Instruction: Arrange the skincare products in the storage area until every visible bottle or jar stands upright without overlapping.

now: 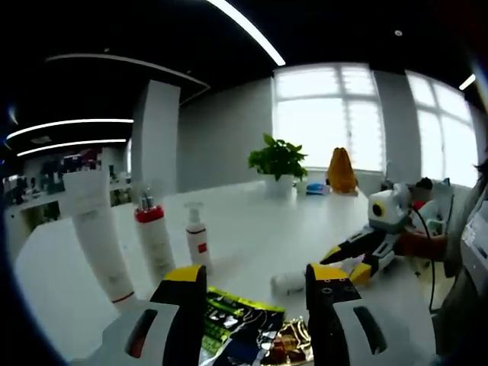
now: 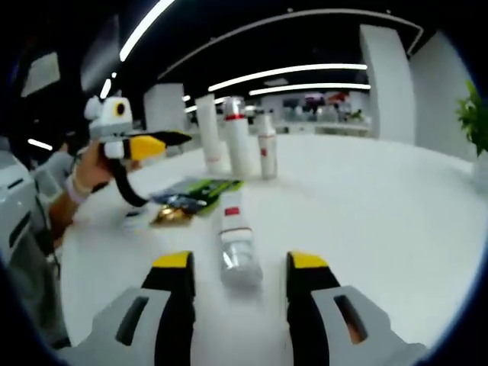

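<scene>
A white bench (image 1: 252, 229) in a bright open-plan room is seen with skincare products partly arranged. In the left gripper view, three containers stand upright in a row at the left: a tall white tube (image 1: 97, 232) resting on its cap, a white bottle with a red collar (image 1: 155, 242) beside it, and a smaller pump bottle (image 1: 197, 238) with a red label to the right, none of them touching. The left gripper (image 1: 255, 278) is held well open with nothing between its yellow-tipped jaws, above a pile of glossy sachets (image 1: 248, 332) lying flat on the bench. A fourth bottle (image 1: 290, 282) lies on its side just beyond the sachets, and the right gripper (image 1: 352, 263) is seen at the right, gripped by a person's hand (image 1: 422, 245). A potted plant (image 1: 278, 164) and an orange figure (image 1: 341, 171) stand at the far edge near the windows. In the right gripper view, the right gripper (image 2: 239, 263) is likewise held wide open and empty, its jaws flanking without touching the lying bottle (image 2: 235, 240), whose clear cap points toward the camera. Beyond it the sachets (image 2: 191, 200) are spread flat, the three upright containers (image 2: 236, 137) stand together in the distance, and the left gripper (image 2: 152, 145) is raised at the left, clear of the bench.
</scene>
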Demonstrator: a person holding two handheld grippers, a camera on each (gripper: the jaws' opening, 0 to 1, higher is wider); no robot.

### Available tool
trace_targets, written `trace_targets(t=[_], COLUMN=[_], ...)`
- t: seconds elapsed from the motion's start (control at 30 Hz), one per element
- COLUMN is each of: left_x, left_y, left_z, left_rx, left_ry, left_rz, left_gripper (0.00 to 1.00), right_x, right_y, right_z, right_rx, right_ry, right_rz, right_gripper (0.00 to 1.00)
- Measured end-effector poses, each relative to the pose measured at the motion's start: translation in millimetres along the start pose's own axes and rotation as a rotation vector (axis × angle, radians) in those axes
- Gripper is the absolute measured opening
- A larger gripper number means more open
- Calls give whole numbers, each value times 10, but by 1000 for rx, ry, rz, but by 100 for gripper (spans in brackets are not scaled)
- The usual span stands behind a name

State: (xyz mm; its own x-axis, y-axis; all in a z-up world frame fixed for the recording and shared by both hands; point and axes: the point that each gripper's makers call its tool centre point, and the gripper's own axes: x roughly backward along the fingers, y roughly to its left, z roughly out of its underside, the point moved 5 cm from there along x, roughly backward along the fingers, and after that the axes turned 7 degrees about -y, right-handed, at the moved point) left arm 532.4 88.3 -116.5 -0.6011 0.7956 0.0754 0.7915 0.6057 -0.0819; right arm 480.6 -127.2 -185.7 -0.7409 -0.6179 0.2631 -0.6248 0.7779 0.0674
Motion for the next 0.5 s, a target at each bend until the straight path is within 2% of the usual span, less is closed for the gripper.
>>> trace_targets(t=[0.03, 0.07, 0.1, 0.2, 0.37, 0.5], left_x=[21, 38, 49, 77, 89, 91], left_y=[2, 7, 12, 39, -11, -43], left_z=[26, 45, 53, 80, 92, 100], left_rx=[11, 22, 26, 43, 34, 12], left_ry=[-3, -2, 0, -2, -9, -7], left_rz=[1, 3, 5, 4, 39, 55], left_gripper=[54, 54, 54, 54, 54, 54], right_x=[14, 0, 13, -4, 10, 40], right_y=[-28, 0, -42, -7, 83, 153], right_z=[8, -21, -21, -67, -364, -521], right_rx=[43, 40, 58, 74, 191, 207], right_ry=[13, -10, -5, -1, -99, -117], right_rz=[19, 18, 51, 42, 19, 8], right_gripper=[25, 20, 20, 19, 18, 18])
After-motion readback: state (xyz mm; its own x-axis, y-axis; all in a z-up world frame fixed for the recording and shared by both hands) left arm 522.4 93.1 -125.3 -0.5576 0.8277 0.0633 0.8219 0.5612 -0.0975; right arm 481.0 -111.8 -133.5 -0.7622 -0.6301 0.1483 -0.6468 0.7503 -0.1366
